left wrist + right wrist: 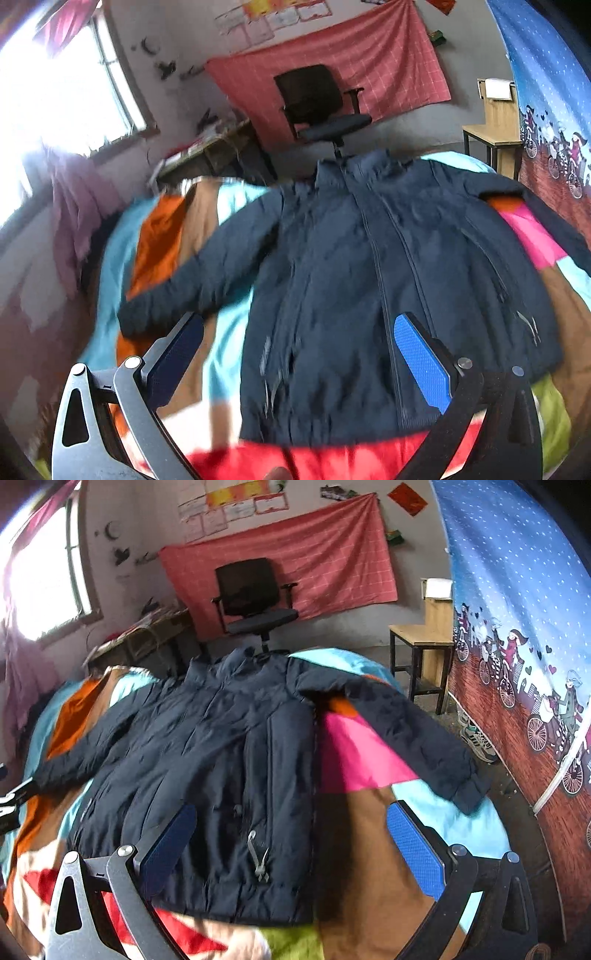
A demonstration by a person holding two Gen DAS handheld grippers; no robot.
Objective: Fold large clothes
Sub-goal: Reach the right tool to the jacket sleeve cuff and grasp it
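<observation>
A dark navy padded jacket (354, 266) lies front up and zipped on a bed, collar away from me, both sleeves spread outward. My left gripper (295, 343) hovers open above the jacket's lower left hem, nothing between its blue pads. In the right wrist view the same jacket (207, 753) fills the centre, its right sleeve (417, 734) stretched toward the bed's edge. My right gripper (291, 842) is open over the jacket's lower right corner near a zip pull (256, 853), holding nothing.
The bed carries a multicoloured patchwork cover (354, 760). A black office chair (255, 598) and a cluttered desk (147, 635) stand beyond the bed, a wooden stand (424, 646) at right. A blue patterned curtain (524, 627) hangs along the right side, with a shoe (476, 738) on the floor.
</observation>
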